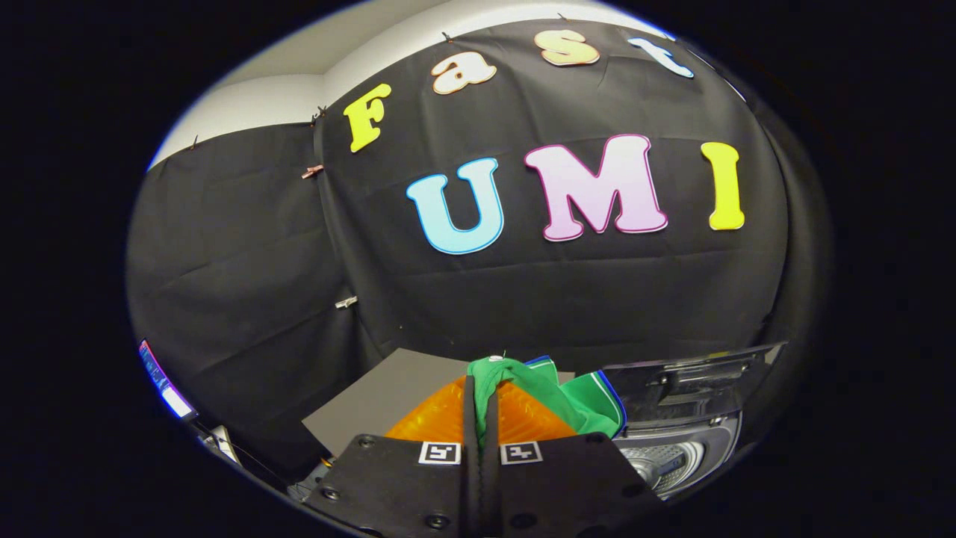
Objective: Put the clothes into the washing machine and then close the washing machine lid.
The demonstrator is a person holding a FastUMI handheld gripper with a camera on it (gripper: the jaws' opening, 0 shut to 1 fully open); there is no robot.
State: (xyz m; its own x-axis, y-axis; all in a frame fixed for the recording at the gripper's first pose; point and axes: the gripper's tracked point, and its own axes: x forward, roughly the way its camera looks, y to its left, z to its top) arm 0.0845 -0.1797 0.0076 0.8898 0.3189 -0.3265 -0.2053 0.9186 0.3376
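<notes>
My gripper (482, 396) is shut on a green garment (556, 392) with a blue-and-white trim, pinched between the two fingers and held up in the air. The cloth bunches at the fingertips and drapes off to the right. Below and to the right stands the washing machine (676, 456), its metal drum (665, 465) showing through the top opening. Its dark lid (691, 377) is raised and stands behind the opening. The garment hangs just left of the open drum.
A grey board or tabletop (388, 400) lies beyond the fingers to the left. A lit screen (166, 385) stands at the far left edge. The booth's black cloth wall rises behind everything.
</notes>
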